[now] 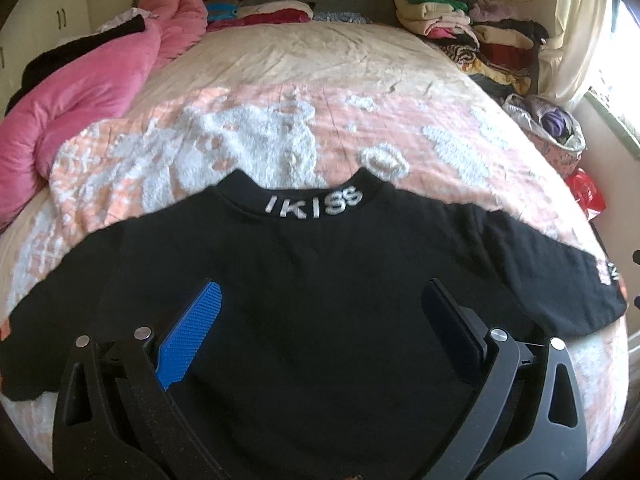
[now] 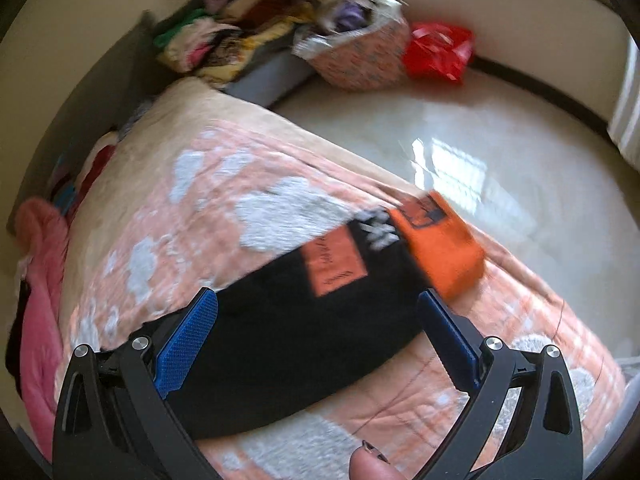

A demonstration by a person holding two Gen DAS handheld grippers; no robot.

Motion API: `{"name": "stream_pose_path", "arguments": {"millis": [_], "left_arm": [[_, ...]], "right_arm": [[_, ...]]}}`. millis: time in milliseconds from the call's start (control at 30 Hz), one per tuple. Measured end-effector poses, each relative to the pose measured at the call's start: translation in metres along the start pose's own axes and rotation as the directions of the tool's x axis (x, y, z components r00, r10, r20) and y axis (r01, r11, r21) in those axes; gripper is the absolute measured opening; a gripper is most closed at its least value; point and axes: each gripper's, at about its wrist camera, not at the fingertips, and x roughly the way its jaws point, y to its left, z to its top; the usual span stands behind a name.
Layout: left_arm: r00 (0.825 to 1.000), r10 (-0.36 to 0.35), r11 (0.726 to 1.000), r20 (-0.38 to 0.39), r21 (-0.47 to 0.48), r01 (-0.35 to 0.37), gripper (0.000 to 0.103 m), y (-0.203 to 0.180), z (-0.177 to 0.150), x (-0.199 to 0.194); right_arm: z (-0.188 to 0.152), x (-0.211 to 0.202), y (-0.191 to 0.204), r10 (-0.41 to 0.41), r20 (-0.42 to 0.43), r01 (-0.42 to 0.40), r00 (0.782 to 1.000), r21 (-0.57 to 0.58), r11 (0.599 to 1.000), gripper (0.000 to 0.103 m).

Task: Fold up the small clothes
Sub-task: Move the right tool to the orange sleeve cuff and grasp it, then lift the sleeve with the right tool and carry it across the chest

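A small black sweatshirt (image 1: 320,280) lies flat on the bed, sleeves spread, with white "IKISS" lettering (image 1: 314,204) on its collar. My left gripper (image 1: 324,300) is open and hovers over the middle of its body, holding nothing. In the right wrist view, the sweatshirt's right sleeve (image 2: 288,320) runs out to an orange cuff (image 2: 440,248) with an orange patch (image 2: 334,264). My right gripper (image 2: 320,308) is open over that sleeve, short of the cuff, and empty. The view is motion-blurred.
The bed carries a peach and white blanket (image 1: 280,132). A pink quilt (image 1: 80,92) lies at the left. Stacks of folded clothes (image 1: 468,28) sit at the far right corner. A patterned basket (image 2: 360,56) and a red bag (image 2: 438,52) stand on the shiny floor (image 2: 480,160).
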Motion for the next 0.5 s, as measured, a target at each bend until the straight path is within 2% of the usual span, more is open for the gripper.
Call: {"name": "stream_pose_path", "arguments": {"millis": [200,367,400,467,500], "left_arm": [[0.998,-0.014,1.000,-0.054,0.020,0.015,0.094,0.001,-0.010,0.022],[0.996,-0.030,0.999,-0.080,0.013,0.032,0.094,0.005,-0.014,0.026],[0.996,-0.040,0.999,-0.083,0.007,0.040,0.094,0.006,-0.014,0.024],[0.995,-0.065,0.998,-0.076,0.006,0.066,0.094,0.007,-0.013,0.017],[0.995,-0.069,0.998,-0.074,0.007,0.070,0.094,0.007,-0.013,0.014]], "right_arm": [[0.000,0.020,-0.027,-0.046,-0.024,0.048,0.999,0.094,0.994,0.099],[0.002,0.042,-0.043,-0.016,-0.064,0.025,0.998,0.156,0.987,0.098],[0.003,0.046,-0.047,-0.006,-0.063,0.016,0.998,0.168,0.986,0.095],[0.004,0.047,-0.051,-0.012,-0.034,0.018,0.999,0.175,0.984,0.083],[0.005,0.046,-0.052,-0.006,-0.017,0.009,1.000,0.174,0.985,0.073]]}}
